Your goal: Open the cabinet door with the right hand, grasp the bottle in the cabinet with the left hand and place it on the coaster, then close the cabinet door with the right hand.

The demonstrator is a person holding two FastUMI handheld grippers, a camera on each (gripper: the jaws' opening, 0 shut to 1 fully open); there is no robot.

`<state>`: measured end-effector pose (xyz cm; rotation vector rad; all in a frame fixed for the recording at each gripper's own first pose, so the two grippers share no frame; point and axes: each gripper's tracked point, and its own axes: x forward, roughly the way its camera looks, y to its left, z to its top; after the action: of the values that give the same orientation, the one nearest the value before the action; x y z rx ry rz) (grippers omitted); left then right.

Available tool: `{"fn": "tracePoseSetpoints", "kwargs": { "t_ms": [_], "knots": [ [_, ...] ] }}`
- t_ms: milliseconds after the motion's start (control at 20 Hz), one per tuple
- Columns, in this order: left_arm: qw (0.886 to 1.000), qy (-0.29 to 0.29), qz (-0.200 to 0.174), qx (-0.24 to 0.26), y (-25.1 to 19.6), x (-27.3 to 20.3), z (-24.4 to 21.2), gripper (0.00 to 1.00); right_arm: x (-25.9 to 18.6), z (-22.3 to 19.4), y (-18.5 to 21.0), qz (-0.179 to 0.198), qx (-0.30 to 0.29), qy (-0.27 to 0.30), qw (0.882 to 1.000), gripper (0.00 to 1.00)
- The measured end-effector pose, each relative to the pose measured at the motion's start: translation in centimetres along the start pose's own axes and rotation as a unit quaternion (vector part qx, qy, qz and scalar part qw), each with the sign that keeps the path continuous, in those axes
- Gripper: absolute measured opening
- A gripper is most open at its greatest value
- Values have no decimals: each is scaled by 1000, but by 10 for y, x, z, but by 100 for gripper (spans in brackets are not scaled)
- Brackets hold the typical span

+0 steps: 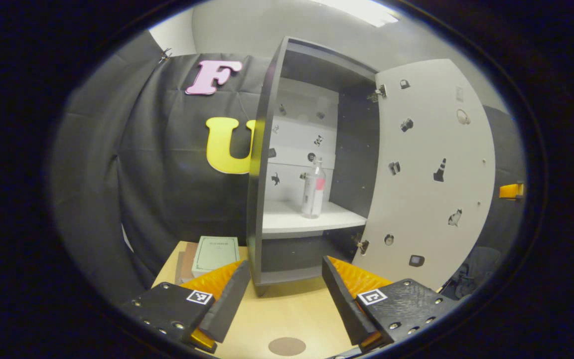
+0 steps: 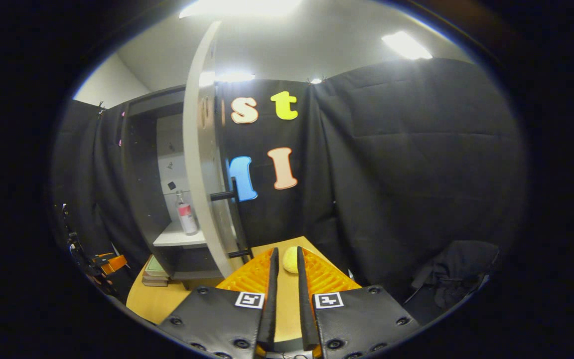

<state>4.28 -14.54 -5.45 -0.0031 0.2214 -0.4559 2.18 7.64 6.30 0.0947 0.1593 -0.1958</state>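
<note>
- Cabinet door [image 1: 431,169] stands swung wide, giving free access to the white shelf [image 1: 312,219] inside the cabinet.
- Bottle [image 1: 313,188] stands upright on that shelf, untouched.
- Left gripper [image 1: 287,294] faces the opening, fingers apart, well short of the bottle, apparently set for the reach.
- Right gripper [image 2: 287,294] sits clear of the door handle [image 2: 234,219], fingers nearly together, empty.
- Coaster [image 1: 287,346] lies on the wooden desk [image 1: 292,309]; books [image 1: 215,254] beside the cabinet.

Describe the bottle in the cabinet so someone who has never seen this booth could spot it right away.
Find the dark cabinet on the wooden table, its pale door swung open. On its white shelf stands one clear bottle, upright near the shelf's middle. It is the shelf's lone object; everything around it is flat stickers.
</note>
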Motion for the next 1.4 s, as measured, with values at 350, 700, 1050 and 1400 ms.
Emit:
{"fn": "tracePoseSetpoints", "kwargs": {
  "t_ms": [350,700,1050,1400],
  "knots": [
    [998,-58,-13,-21,-25,89,92,89,70,28,-27,-4,-23,-26,999,97],
    [995,-97,-9,26,-59,203,136,91,148,32,-54,5,9,-19,1000,97],
    [996,-81,-2,32,-67,299,117,87,187,19,-90,-11,36,-3,999,98],
    [997,-71,-21,34,-79,347,102,89,198,2,-117,-29,44,21,998,98]
  ]
}}
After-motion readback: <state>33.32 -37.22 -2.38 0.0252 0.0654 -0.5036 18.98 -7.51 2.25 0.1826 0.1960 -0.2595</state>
